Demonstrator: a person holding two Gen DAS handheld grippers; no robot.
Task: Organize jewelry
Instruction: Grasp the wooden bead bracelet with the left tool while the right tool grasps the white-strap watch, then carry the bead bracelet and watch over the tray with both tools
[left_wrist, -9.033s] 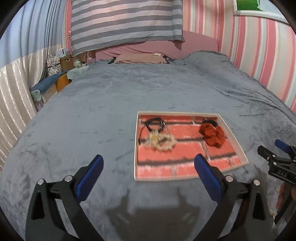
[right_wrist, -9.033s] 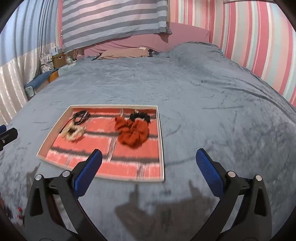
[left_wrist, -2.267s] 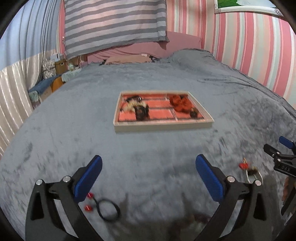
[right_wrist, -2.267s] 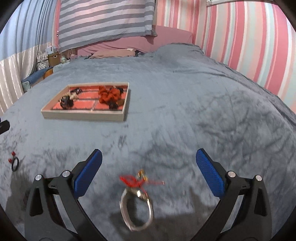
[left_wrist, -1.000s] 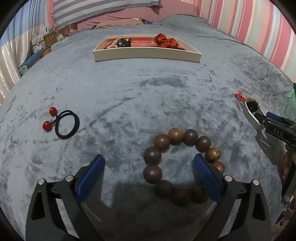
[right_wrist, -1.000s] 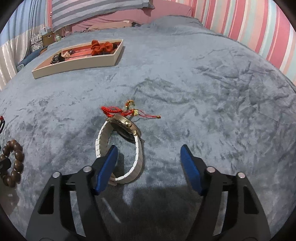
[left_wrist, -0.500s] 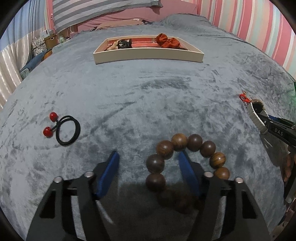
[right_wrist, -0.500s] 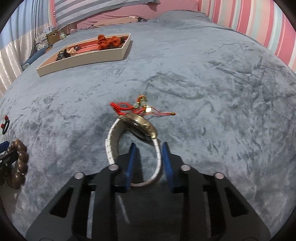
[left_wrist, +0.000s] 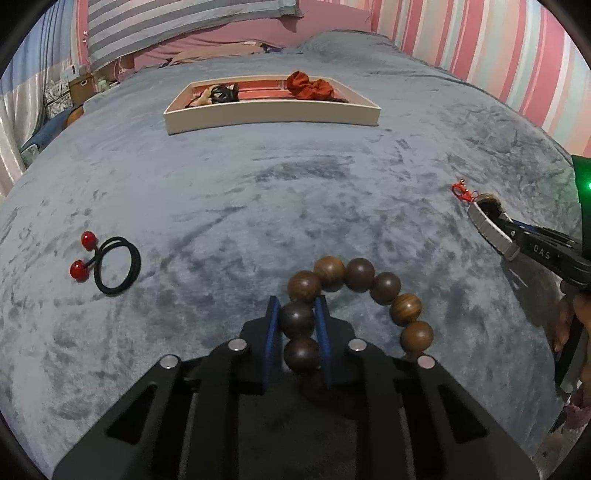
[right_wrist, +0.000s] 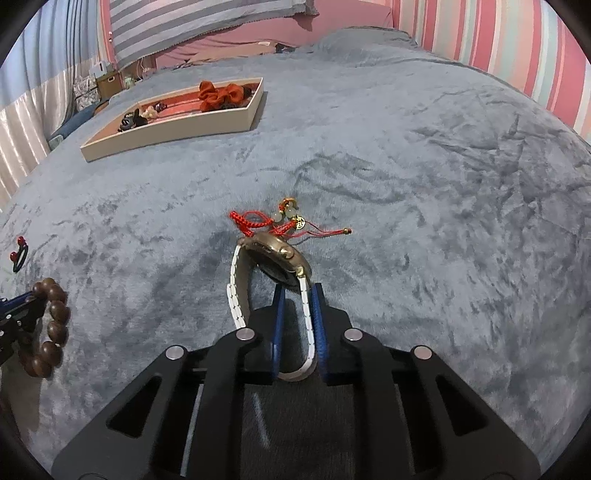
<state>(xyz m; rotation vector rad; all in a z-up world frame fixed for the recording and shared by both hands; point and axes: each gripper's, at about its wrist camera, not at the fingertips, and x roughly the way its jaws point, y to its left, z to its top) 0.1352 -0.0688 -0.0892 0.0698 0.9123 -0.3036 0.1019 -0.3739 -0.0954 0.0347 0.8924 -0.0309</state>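
Left gripper (left_wrist: 297, 308) clamped on wooden bead bracelet (left_wrist: 360, 275). Right gripper (right_wrist: 297, 295) clamped on white strap of wristwatch (right_wrist: 275, 258); watch case points away from gripper.

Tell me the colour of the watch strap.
White strap, on the gold-cased watch; clearest in the right wrist view.

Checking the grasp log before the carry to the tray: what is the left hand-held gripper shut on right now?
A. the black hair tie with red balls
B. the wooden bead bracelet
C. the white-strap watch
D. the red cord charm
B: the left hand-held gripper has its blue pads closed on two dark beads of the wooden bead bracelet, whose other beads arc out to the right.
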